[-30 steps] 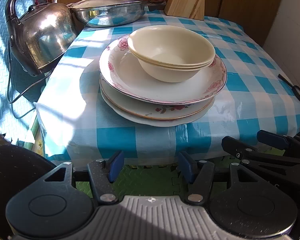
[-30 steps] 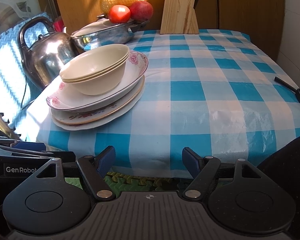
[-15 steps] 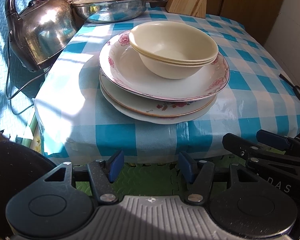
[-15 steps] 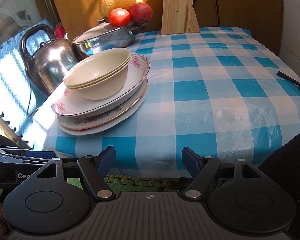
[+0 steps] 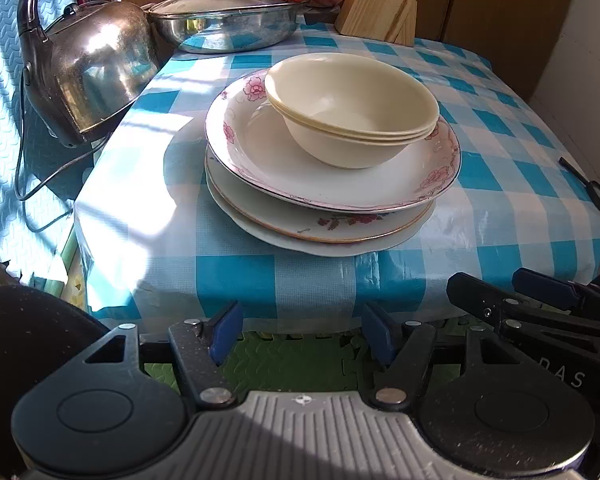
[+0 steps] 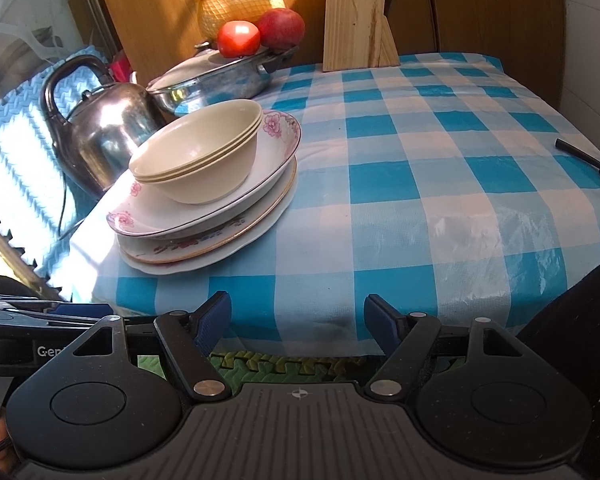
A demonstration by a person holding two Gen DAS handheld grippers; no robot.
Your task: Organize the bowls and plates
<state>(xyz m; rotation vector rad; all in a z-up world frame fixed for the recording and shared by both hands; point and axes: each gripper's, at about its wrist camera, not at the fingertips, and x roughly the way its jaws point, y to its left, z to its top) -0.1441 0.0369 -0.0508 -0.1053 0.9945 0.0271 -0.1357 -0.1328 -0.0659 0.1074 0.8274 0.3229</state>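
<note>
Three nested cream bowls (image 5: 352, 108) sit on a deep floral plate (image 5: 300, 160), which rests on two more plates (image 5: 320, 228) near the front left of the checked table (image 5: 500, 184). In front of the table edge, below the stack, my left gripper (image 5: 300, 332) has nothing between its blue pads, and its jaws are opening. The right wrist view shows the same bowls (image 6: 196, 156) and plates (image 6: 220, 208) at the left. My right gripper (image 6: 298, 322) is held open and empty before the table's front edge (image 6: 380, 312). Neither gripper touches the dishes.
A steel kettle (image 5: 88, 64) with a cord stands left of the stack. Behind it are a lidded steel pan (image 5: 228, 20) carrying a tomato and an apple, a netted pomelo (image 6: 240, 4) and a wooden knife block (image 6: 356, 20). A black-handled tool (image 5: 592, 188) lies at the right edge.
The left gripper's jaws stand slightly wider apart. The dishes have not moved, and both views have shifted only a little.
</note>
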